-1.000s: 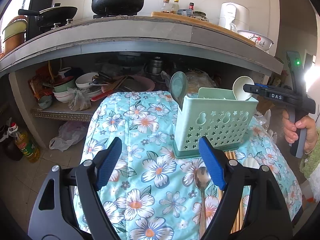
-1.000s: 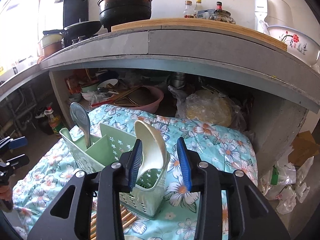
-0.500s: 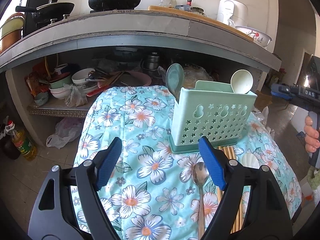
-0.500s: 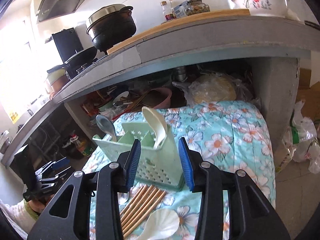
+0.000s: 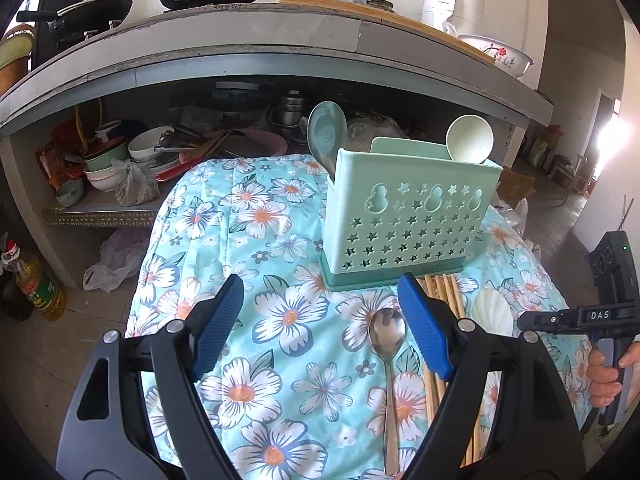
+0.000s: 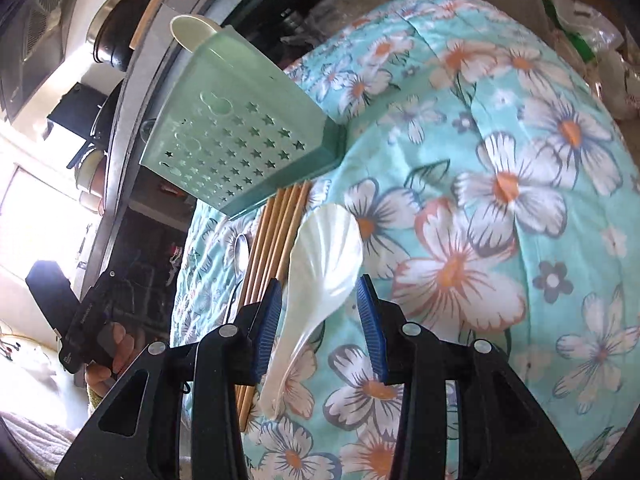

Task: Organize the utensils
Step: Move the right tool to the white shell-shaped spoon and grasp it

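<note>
- A turquoise quilted cloth printed with white and orange flowers [image 5: 288,316] covered the table, and everything else sat on it.
- A mint-green plastic utensil caddy pierced with star-shaped holes [image 5: 408,220] stood upright at the far side of the cloth; a pale green soup spoon [image 5: 326,132] rose from its left compartment and a cream ladle-shaped spoon [image 5: 469,139] from its right.
- A bundle of light wooden chopsticks [image 6: 276,232] lay flat, its far end touching the caddy's base.
- A white pearly ceramic soup spoon [image 6: 320,280] lay just right of the chopsticks, and a steel tablespoon [image 5: 387,344] lay just left of them.
- The right gripper [image 6: 320,312] straddled the white spoon — its blue-padded fingers [image 6: 370,320] were partly apart, one on each side of the spoon's neck, with a gap visible on the right, so nothing was clamped.
- The left gripper [image 5: 322,320] hovered with its fingers [image 5: 218,320] spread wide and released, empty — the steel tablespoon lay on the cloth beneath, near the right pad.
</note>
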The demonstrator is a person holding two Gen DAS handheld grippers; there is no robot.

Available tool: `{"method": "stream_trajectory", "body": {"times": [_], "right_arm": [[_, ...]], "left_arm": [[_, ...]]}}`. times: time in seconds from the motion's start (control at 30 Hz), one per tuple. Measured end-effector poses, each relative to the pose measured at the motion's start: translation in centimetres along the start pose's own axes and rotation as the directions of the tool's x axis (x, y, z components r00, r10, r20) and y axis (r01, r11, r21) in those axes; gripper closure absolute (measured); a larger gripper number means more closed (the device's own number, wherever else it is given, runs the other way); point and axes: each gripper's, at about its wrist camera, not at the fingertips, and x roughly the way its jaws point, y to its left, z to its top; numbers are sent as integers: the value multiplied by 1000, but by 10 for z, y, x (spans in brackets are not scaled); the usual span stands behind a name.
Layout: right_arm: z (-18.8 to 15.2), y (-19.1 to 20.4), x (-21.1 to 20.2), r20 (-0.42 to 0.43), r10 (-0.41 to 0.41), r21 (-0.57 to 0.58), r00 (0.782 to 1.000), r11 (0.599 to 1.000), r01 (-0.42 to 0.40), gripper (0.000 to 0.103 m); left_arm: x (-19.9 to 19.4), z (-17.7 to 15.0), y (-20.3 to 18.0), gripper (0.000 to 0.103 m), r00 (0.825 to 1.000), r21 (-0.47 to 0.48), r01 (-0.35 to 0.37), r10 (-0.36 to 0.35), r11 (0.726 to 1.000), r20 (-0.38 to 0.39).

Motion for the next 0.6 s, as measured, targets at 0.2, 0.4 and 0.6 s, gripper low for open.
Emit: {"method": "stream_trajectory", "body": {"times": [0.2, 0.4, 0.6], "right_arm": [[-1, -10, 15, 1, 13, 62, 1000, 998, -13, 68], [5, -16, 25, 9, 23, 98, 1000, 995, -23, 84], [5, -20, 30, 1, 37, 112, 999, 993, -37, 96]], "left_arm": [[1, -2, 1, 28, 1000, -9, 2, -3, 1000, -15], [5, -1, 0, 28, 999, -20, 10, -10, 1000, -35], [6, -1, -1, 28, 999, -18, 10, -11, 1000, -42]]}}
